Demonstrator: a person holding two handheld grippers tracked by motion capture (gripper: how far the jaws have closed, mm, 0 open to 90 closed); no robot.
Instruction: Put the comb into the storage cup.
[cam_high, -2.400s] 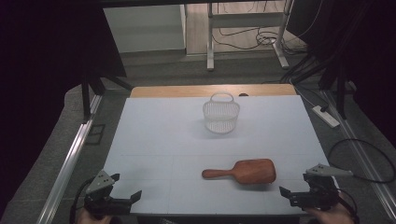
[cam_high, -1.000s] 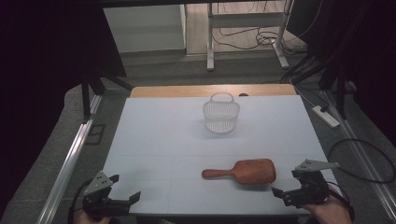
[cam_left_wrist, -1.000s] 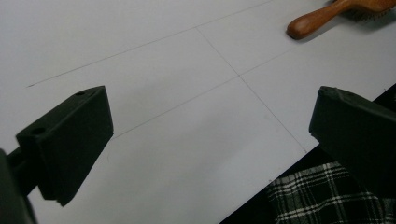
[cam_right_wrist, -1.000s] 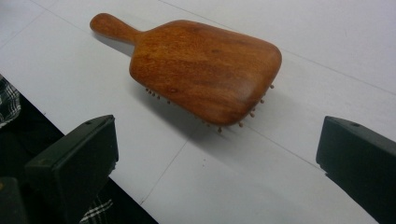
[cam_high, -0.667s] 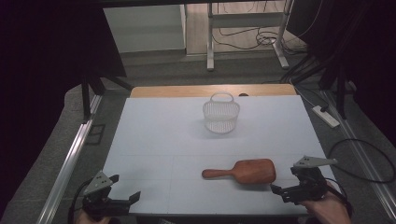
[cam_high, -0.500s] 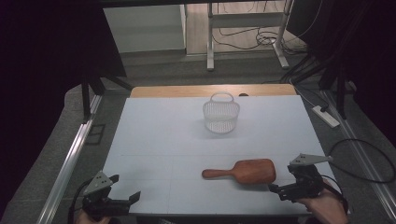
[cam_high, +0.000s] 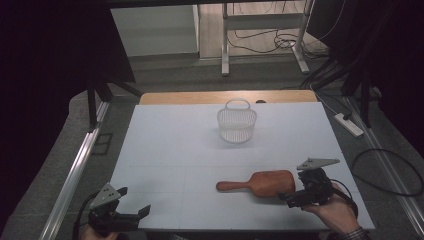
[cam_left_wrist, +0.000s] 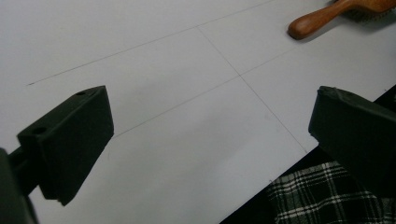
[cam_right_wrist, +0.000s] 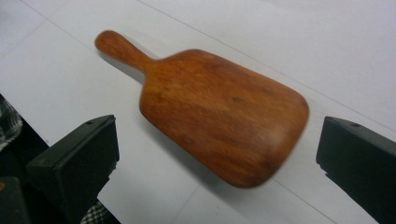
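Note:
A wooden paddle brush (cam_high: 265, 182) lies flat on the white table sheet (cam_high: 170, 150), handle pointing left. My right gripper (cam_high: 292, 192) is open just at the brush's right end, held by a hand. In the right gripper view the brush (cam_right_wrist: 219, 112) lies on the sheet between and ahead of the spread jaws of my right gripper (cam_right_wrist: 215, 158), untouched. My left gripper (cam_high: 134, 201) is open over the front left corner with nothing in it. In the left gripper view my left gripper (cam_left_wrist: 210, 140) hangs over bare sheet and the brush handle (cam_left_wrist: 322, 16) shows far off.
A white wire basket (cam_high: 236, 122) stands upright at the back middle of the sheet. A power strip (cam_high: 348, 125) and a cable (cam_high: 390, 170) lie on the floor to the right. A metal rail (cam_high: 75, 170) runs along the left side.
My right gripper has moved left from the front right corner up to the brush's wide end. The left gripper, brush and basket have stayed put.

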